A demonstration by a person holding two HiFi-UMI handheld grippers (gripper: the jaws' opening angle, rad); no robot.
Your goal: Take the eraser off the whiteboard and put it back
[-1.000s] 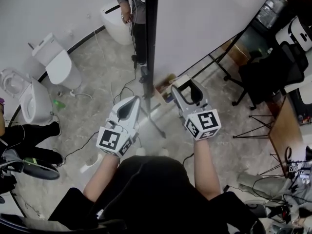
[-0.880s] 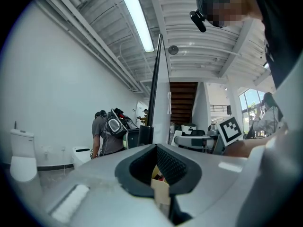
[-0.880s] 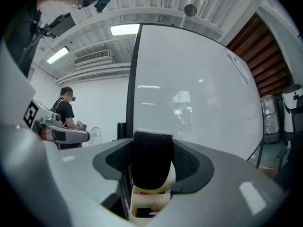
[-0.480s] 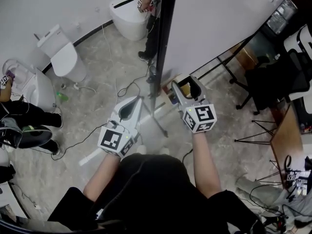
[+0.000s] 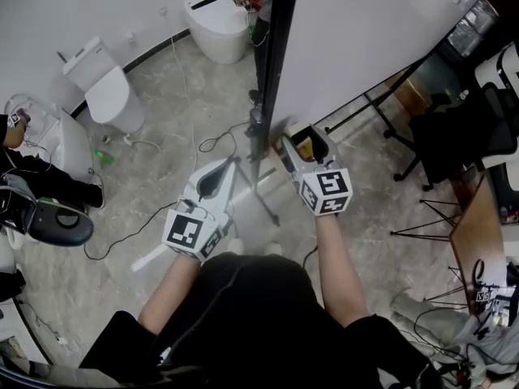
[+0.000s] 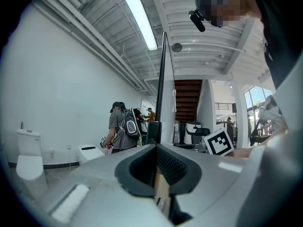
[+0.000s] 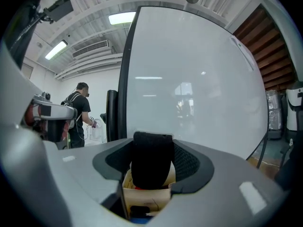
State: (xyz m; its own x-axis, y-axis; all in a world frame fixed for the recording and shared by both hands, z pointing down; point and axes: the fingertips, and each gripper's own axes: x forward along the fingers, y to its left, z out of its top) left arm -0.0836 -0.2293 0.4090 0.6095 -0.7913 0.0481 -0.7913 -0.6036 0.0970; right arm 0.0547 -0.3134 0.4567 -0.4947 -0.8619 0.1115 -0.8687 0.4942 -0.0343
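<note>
Eraser sits clamped in the right claw, off the whiteboard and held just in front of its lower part, near the dark left edge. Left claw is closed up and empty, left of that edge. My worry: let go before it's flat against the whiteboard and it probably drops to the floor.

Head view steeply down; gripper views level along their jaws; whiteboard in all.
</note>
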